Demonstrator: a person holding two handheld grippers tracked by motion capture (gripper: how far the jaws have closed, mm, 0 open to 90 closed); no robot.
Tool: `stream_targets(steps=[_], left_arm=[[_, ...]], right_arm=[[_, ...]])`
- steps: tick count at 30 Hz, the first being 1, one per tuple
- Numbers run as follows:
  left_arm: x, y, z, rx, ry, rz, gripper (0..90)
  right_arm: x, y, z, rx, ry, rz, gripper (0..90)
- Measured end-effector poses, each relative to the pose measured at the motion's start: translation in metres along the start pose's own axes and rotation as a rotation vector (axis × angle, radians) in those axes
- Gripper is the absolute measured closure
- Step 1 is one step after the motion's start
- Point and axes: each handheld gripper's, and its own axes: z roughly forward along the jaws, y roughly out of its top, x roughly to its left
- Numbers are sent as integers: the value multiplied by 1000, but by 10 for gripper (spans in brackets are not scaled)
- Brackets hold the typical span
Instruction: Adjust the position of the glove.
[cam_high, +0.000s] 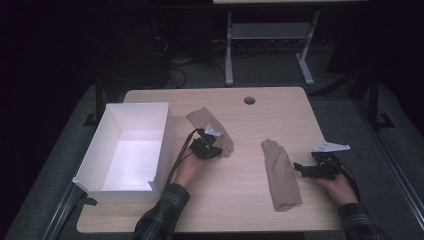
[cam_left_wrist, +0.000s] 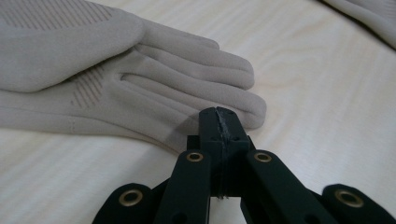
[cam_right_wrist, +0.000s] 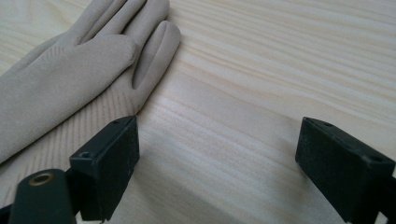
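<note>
Left hand-held gripper (cam_left_wrist: 219, 122) — jaws shut, empty, tip at glove (cam_left_wrist: 116, 79) | right hand-held gripper (cam_right_wrist: 217, 154) — agape beside second glove (cam_right_wrist: 70, 74)

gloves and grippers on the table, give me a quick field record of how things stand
left gripper: shut, tips at the edge of the left glove; whether fabric is pinched cannot be told
right gripper: open, nothing between its jaws, beside the right glove
gloves: two, beige, lying flat and apart
white box: open-topped, at the table's left edge
table: light wood
</note>
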Motion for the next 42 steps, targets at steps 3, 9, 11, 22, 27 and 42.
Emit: stream_targets(steps=[3, 9, 11, 22, 27, 42], left_arm=[[-7, -2, -2, 14, -19, 18, 897], [-22, -7, -3, 13, -69, 23, 897], [-31, -10, -5, 29, -98, 57, 897], [-69, -13, -2, 52, -200, 104, 897], [-85, -13, 0, 71, -233, 141, 897], [-78, 3, -17, 19, -155, 201, 896]], right_arm=[[0, 0, 0, 2, 1, 5, 131], [0, 0, 0, 1, 0, 3, 131], [0, 0, 0, 1, 0, 3, 131], [0, 0, 0, 0, -2, 5, 131], [0, 0, 0, -1, -2, 5, 131], [0, 0, 0, 0, -1, 6, 132]])
